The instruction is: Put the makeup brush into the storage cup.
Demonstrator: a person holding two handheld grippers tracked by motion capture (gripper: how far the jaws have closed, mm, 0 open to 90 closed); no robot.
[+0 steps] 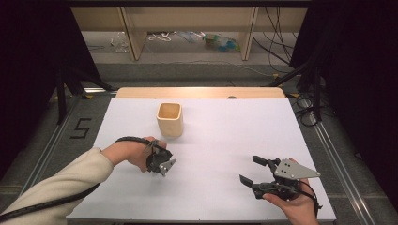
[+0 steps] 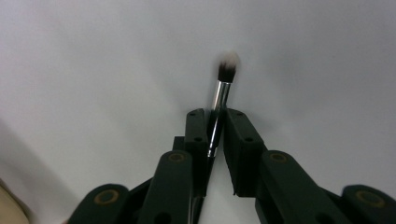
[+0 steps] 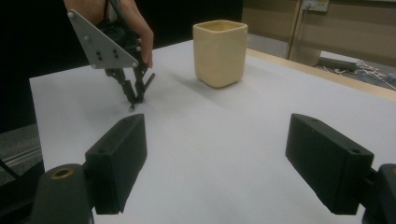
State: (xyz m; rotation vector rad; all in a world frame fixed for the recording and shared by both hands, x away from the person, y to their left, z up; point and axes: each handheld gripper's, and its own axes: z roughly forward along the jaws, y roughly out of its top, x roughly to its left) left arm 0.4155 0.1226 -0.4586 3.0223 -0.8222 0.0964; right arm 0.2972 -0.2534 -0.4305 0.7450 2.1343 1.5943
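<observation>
Left gripper view shows the left gripper point(image 2: 215, 123) clamping a makeup brush point(image 2: 220, 100); that thin, slick handle could swivel. Right gripper point(image 1: 256, 169) gapes empty, near right.

A slim makeup brush point(image 2: 223, 88), shiny silver ferrule, dark bristles fading to a white tip, is clamped by its handle between the left gripper's point(image 2: 215, 126) fingers, bristles resting low over the white worktop point(image 2: 93, 70).
</observation>
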